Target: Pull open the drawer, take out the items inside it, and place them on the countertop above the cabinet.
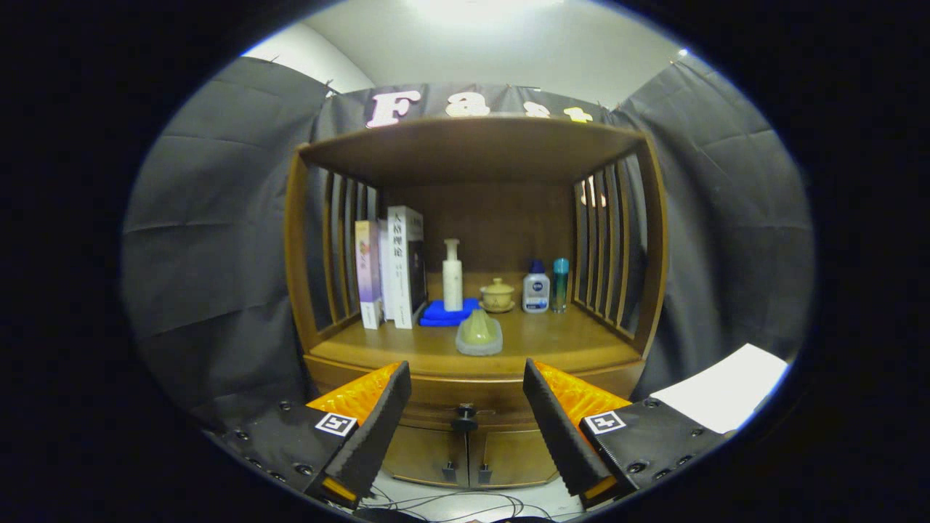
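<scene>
The drawer sat shut between my fingers and a little beyond them, its dark knob centred in the gap, so whatever it held was hidden from me. That lineup looked deliberate: I judged the gripper was squared to the knob so a straight reach would close on it. The fingers were spread wide, gripping nothing.

Above the drawer, beyond the fingertips, the desk of the cabinet carried a greenish lidded piece near its front edge, just ahead of the gap. Whether that came out of the drawer I could not tell; a shut drawer fits both a drawer yet to be emptied and one closed again after.

Further back stood a pale bottle on a blue cloth, a small lidded cup, two short bottles beyond my right finger, and books beyond my left one. Below the drawer were two cabinet doors.
</scene>
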Motion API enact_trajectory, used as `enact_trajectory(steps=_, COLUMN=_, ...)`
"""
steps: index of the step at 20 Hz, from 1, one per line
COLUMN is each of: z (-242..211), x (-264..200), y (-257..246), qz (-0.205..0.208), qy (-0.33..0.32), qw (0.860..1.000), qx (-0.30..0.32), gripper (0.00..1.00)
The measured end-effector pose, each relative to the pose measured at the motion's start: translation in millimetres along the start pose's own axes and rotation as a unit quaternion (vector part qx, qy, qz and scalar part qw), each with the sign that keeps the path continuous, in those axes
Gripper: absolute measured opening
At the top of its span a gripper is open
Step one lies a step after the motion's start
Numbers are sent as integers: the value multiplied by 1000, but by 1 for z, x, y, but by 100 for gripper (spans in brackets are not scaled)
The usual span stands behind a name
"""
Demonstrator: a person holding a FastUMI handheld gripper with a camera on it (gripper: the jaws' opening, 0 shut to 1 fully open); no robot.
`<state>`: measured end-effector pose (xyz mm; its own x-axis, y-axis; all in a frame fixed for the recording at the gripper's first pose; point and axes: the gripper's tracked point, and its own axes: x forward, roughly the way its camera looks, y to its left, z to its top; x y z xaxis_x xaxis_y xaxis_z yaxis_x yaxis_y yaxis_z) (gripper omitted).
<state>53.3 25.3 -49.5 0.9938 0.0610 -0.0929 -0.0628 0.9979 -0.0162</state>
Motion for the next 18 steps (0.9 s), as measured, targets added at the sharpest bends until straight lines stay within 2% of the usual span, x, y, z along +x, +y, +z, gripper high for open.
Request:
enact_trajectory(steps=3, z=27, x=-36, y=3, qz=-1, qy=-16, qw=1000, qx=-18, gripper=98)
enact_trajectory(steps=7, z=45, x=-77, y=11, qz=-1, qy=-34, qw=999, qx=-13, gripper=99)
enact_trajectory(steps=10, z=52, x=-98, y=-7, qz=-31, qy=-50, qw=998, qx=-15, gripper=100)
enact_trajectory(steps=11, z=67, x=-111, y=-14, qz=-36, qy=-55, qw=998, qx=-5, gripper=100)
enact_trajectory(steps=14, z=77, x=-123, y=-19, qz=-39, qy=-72, qw=996, qx=21, gripper=100)
enact_trajectory(steps=18, z=87, x=-134, y=-19, qz=-39, qy=-82, qw=996, qx=6, gripper=98)
